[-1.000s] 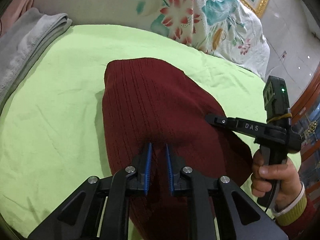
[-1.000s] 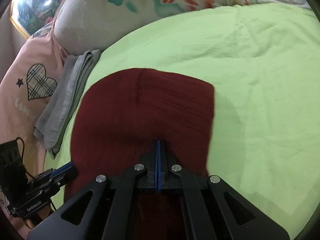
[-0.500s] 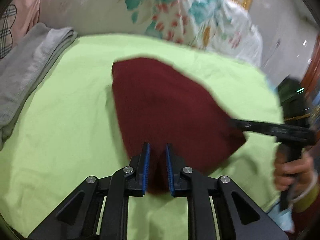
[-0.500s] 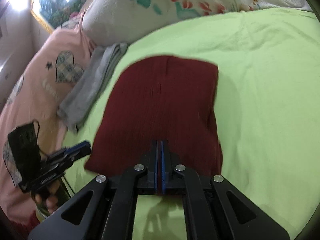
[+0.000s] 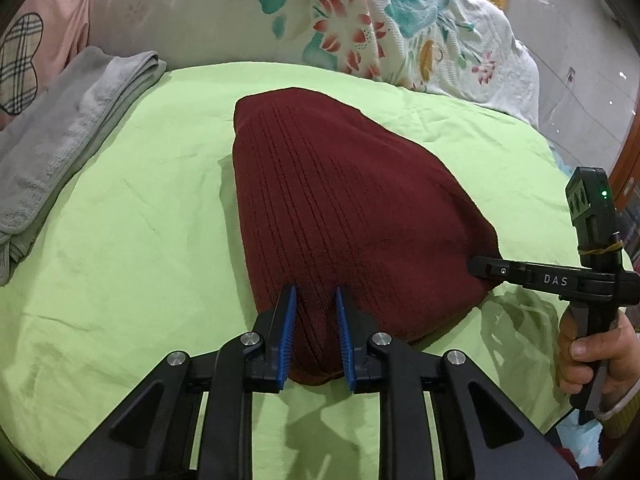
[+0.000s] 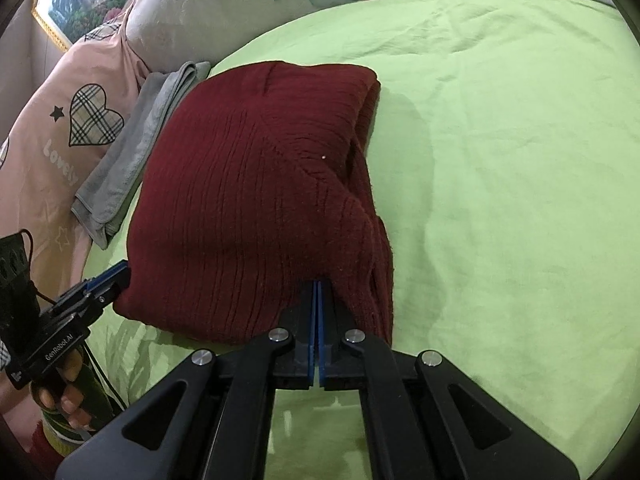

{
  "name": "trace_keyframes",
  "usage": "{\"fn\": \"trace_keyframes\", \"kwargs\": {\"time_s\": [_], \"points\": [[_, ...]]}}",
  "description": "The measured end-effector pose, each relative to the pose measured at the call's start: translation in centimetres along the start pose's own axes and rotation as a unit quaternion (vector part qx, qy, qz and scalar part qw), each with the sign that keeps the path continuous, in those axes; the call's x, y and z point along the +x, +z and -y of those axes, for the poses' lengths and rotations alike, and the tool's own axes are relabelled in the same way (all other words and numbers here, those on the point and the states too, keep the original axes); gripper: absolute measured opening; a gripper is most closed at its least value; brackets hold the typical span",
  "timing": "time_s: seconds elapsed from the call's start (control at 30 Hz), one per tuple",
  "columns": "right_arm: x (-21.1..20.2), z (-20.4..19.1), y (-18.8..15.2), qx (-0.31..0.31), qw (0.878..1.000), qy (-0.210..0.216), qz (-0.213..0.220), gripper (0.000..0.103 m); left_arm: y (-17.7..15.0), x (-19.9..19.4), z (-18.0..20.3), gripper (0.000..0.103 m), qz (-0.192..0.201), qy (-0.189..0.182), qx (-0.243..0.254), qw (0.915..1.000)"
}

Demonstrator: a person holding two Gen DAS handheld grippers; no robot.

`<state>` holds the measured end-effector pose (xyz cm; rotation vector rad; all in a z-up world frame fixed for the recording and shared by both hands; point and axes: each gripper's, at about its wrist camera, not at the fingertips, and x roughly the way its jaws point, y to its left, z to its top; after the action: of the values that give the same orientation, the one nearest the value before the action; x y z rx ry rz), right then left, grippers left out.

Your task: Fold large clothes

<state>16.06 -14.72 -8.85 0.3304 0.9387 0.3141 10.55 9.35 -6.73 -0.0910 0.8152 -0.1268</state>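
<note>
A dark red ribbed knit sweater (image 5: 340, 208) lies folded on the light green bedsheet (image 5: 120, 264); it also shows in the right wrist view (image 6: 256, 208). My left gripper (image 5: 316, 296) is shut on a bunch of the sweater's near edge, with cloth between the blue pads. My right gripper (image 6: 317, 286) is shut on the sweater's near right corner, pads pressed together. The right gripper shows at the sweater's right corner in the left wrist view (image 5: 486, 266). The left gripper shows at the left corner in the right wrist view (image 6: 116, 280).
A folded grey towel (image 5: 60, 148) lies at the left of the sheet. A floral pillow (image 5: 360, 24) and a pink pillow with a plaid heart (image 6: 80, 120) lie behind. The bed's right edge drops off near a wooden cabinet (image 5: 628, 152).
Both grippers have carried the sweater's near edge away from the pillows and lowered it. The sweater now rests flatter and folded on the sheet.
</note>
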Motion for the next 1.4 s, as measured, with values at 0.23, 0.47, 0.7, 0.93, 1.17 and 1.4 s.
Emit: {"fn": "trace_keyframes", "kwargs": {"time_s": [0.23,0.47,0.7,0.93,1.17,1.4], "points": [[-1.3,-0.3,-0.2,-0.007,1.000,-0.001,0.003,0.003,0.2,-1.1,-1.4,0.026,-0.008,-0.014,-0.052,0.9985],[-4.2,-0.3,1.4,0.015,0.998,0.002,0.067,0.034,0.4,-2.5,-1.2,0.033,0.004,-0.003,-0.068,0.9976],[-0.8,1.1,6.0,0.044,0.997,0.009,0.057,0.041,0.4,-0.9,-1.2,0.034,-0.016,-0.011,-0.079,0.9967],[-0.5,-0.1,7.8,0.030,0.996,0.033,0.072,0.009,0.9,-0.8,-0.5,0.033,-0.020,-0.028,-0.064,0.9973],[2.2,1.5,6.7,0.046,0.998,-0.009,0.036,0.014,0.5,0.5,1.4,0.036,-0.029,0.005,-0.034,0.9990],[-2.6,-0.4,5.0,0.042,0.997,-0.008,0.071,0.019,0.1,0.9,1.3,0.043,-0.027,0.027,-0.036,0.9986]]}}
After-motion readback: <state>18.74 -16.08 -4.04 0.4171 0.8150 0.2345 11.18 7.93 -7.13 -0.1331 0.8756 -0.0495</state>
